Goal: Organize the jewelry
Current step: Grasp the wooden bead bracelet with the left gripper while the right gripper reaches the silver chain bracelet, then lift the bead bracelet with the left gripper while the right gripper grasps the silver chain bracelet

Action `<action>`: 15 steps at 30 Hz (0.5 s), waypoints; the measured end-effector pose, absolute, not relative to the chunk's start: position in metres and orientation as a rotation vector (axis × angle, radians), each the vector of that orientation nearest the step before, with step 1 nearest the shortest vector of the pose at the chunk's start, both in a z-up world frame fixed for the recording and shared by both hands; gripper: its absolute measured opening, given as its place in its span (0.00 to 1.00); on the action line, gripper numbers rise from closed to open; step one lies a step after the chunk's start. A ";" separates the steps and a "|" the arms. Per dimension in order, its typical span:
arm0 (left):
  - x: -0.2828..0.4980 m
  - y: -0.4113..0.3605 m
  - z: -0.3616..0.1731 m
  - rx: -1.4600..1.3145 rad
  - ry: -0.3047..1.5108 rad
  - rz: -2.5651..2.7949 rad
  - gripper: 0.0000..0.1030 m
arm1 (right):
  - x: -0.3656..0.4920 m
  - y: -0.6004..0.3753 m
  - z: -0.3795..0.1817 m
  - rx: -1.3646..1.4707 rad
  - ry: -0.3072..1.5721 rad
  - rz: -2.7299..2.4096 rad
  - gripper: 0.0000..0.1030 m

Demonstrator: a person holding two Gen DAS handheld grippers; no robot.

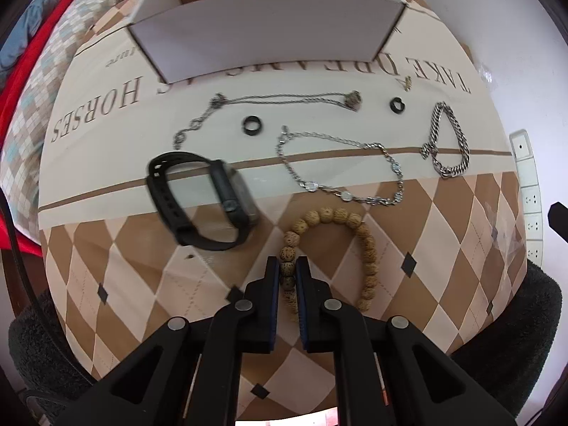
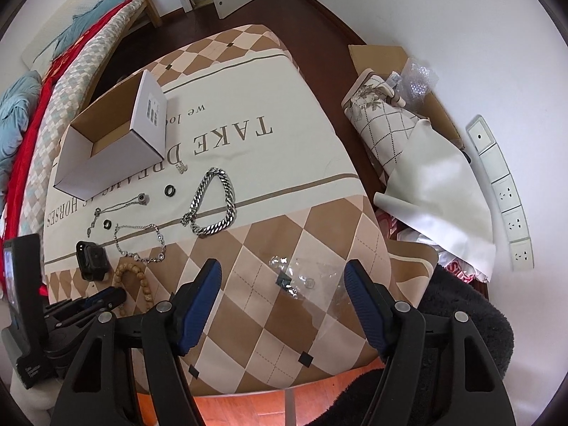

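A wooden bead bracelet [image 1: 355, 220] lies on the checked tablecloth [image 1: 106, 266], and my left gripper [image 1: 287, 262] is shut on its near-left beads. Beyond it lie a black watch [image 1: 213, 198], a thin charm bracelet [image 1: 340, 170], a thick silver chain bracelet [image 1: 458, 138], a necklace [image 1: 284, 99] and two black rings [image 1: 251, 125] [image 1: 397, 105]. An open white box [image 1: 269, 25] stands at the far edge. My right gripper [image 2: 283, 268] is open just above a clear plastic bag [image 2: 309, 280] with small pieces in it. The left gripper [image 2: 110, 296] shows at the lower left of the right wrist view.
A small gold piece [image 1: 408, 83] lies near the box's right corner. Right of the table sit rolled cloth [image 2: 390, 120], cardboard [image 2: 376, 56] and a wall socket strip [image 2: 504, 191]. A bed with red and blue bedding [image 2: 32, 113] runs along the left. A black fuzzy seat [image 2: 461, 319] is near right.
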State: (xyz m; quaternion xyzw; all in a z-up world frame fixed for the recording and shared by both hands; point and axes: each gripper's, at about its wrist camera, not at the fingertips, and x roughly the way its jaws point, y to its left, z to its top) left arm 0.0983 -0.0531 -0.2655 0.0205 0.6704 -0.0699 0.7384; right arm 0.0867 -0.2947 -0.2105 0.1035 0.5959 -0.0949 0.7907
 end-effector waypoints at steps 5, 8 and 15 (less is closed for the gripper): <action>0.092 -0.026 -0.249 0.045 1.441 -0.134 0.06 | 0.098 -0.295 -0.218 0.239 1.277 -0.203 0.71; 0.091 -0.009 -0.235 0.047 1.420 -0.125 0.06 | 0.111 -0.294 -0.231 0.251 1.280 -0.206 0.71; 0.098 0.002 -0.224 0.055 1.354 -0.087 0.06 | 0.154 -0.284 -0.268 0.270 1.318 -0.193 0.65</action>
